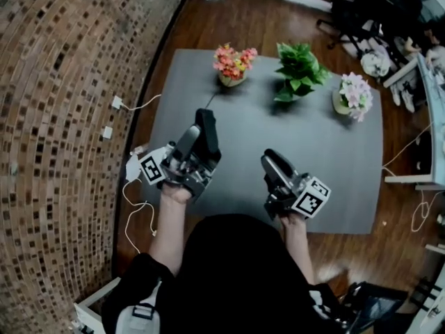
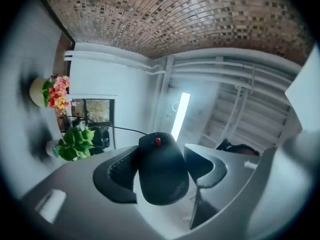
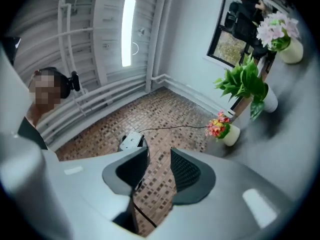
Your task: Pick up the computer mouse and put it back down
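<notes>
Computer mouse [image 2: 161, 166] is sitting in the left gripper [image 2: 162, 175], held up in the air clear of the grey table [image 1: 334, 186]. The jaws are clamping its two long flanks, tail end toward the camera, red scroll wheel facing up and away. A thin black cord [image 2: 115, 127] is trailing off its nose to the left.

Handling, as a judgement:
- It is looking light and rigid: a hard plastic shell that will not deform under the jaws.
- The shell is looking smooth and rounded, so it is probably inclined to slip or twist if pinched too near the tapering nose or tail.
- The best hold is probably where the jaws are sitting now, across the widest mid-body, on the sides and not on the button face.
- The cord is likely adding a small sideways tug, and it needs slack on the way down.

Right gripper [image 3: 159, 169] is hovering over the near edge of the table. Its jaws are standing a little apart and gripping nothing; only patterned floor is showing through the gap.

Along the far edge of the table three pots are standing well apart from both grippers: orange-pink flowers [image 1: 233, 65], a leafy green plant [image 1: 299, 68], and pale pink flowers [image 1: 354, 92].
</notes>
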`<state>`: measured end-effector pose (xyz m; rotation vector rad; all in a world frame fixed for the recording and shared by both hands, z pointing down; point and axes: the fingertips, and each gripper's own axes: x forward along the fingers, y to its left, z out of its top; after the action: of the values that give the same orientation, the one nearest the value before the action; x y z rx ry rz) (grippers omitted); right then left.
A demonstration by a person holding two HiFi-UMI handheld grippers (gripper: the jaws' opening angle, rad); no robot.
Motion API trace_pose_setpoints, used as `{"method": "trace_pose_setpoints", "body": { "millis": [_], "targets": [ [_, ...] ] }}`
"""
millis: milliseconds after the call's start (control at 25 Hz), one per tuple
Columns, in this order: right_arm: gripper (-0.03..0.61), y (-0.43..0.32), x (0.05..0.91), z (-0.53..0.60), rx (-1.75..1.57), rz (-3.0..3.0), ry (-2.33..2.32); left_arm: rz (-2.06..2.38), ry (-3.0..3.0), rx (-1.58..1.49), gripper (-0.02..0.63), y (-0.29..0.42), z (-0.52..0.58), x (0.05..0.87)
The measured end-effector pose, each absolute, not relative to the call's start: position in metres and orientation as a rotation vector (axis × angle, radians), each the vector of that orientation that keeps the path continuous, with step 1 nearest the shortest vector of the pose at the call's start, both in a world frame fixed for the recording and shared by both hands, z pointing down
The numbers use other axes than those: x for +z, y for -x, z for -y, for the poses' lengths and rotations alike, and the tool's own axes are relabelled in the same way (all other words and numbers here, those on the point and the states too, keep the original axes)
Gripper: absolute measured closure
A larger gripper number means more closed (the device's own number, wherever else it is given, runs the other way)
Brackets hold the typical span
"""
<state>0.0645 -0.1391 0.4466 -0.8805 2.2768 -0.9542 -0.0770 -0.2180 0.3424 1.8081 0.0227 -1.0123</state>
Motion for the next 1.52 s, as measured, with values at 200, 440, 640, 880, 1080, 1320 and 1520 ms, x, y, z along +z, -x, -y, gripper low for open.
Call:
{"method": "trace_pose_setpoints", "body": {
  "millis": [200,440,640,880,1080,1320,1520],
  "targets": [
    [0.459,-0.066,0.437,0.142,-0.932,-2.244,0.824,-0.110,-1.822,-1.051,0.325,0.077,0.193,0.311],
    [0.459,-0.073,0.440,0.139,-0.935,-2.217,0.824,-0.097,-1.850,-0.982,0.325,0.061,0.189,0.321],
    [0.459,-0.080,0.441,0.138,-0.933,-2.211,0.850,0.118,-1.951,-0.773,0.325,0.045,0.199,0.371],
    [0.459,-0.086,0.448,0.135,-0.941,-2.215,0.889,0.556,-2.207,-0.222,0.325,0.032,0.225,0.484],
    [0.459,-0.089,0.453,0.131,-0.962,-2.203,0.921,0.848,-2.252,0.266,0.325,0.029,0.257,0.614],
    [0.459,-0.095,0.458,0.123,-0.982,-2.203,0.995,1.074,-2.141,0.710,0.325,0.025,0.294,0.740],
    [0.459,-0.099,0.458,0.114,-0.984,-2.191,1.052,1.227,-2.071,0.944,0.325,0.026,0.315,0.787]
  ]
}}
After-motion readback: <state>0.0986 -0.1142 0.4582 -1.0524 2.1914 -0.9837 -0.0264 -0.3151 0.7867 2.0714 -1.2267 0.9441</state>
